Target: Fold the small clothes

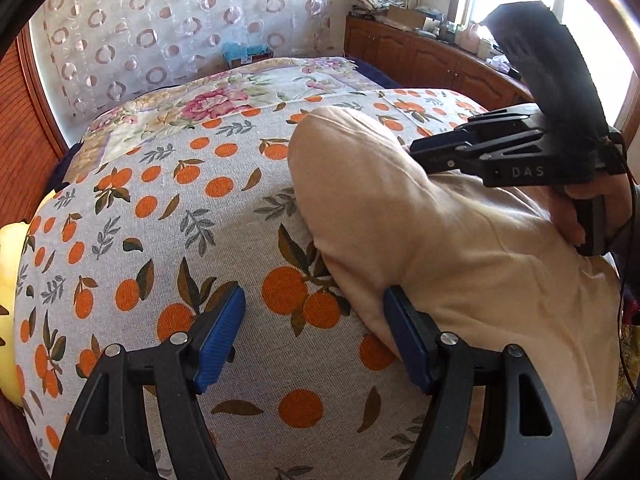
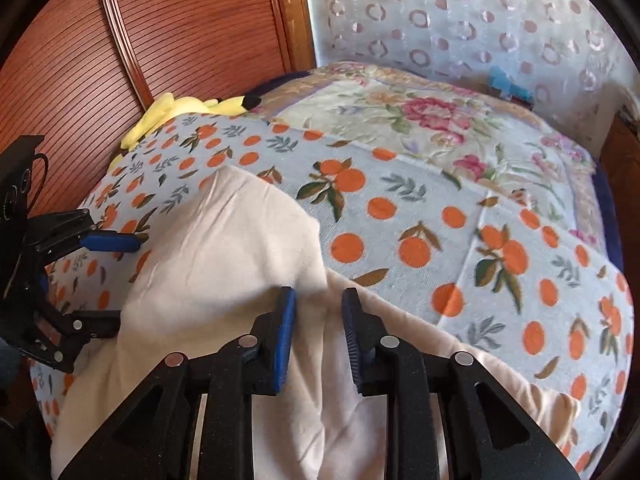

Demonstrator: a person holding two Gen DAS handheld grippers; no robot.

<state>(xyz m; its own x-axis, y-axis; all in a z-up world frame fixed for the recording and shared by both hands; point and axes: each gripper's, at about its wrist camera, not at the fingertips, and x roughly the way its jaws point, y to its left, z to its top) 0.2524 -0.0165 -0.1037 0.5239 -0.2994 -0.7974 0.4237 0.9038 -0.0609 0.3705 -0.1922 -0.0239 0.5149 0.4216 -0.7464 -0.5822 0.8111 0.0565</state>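
Lying rumpled on the orange-print sheet (image 1: 168, 240), the cream garment (image 2: 224, 240) sits under two parted, empty grippers.

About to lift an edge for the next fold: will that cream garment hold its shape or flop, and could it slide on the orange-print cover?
The cream garment probably flops: it lies in soft rounded folds. It looks thin, so likely light. The orange-print cover looks woven and matte, so easy sliding seems unlikely, though pushing may bunch it.
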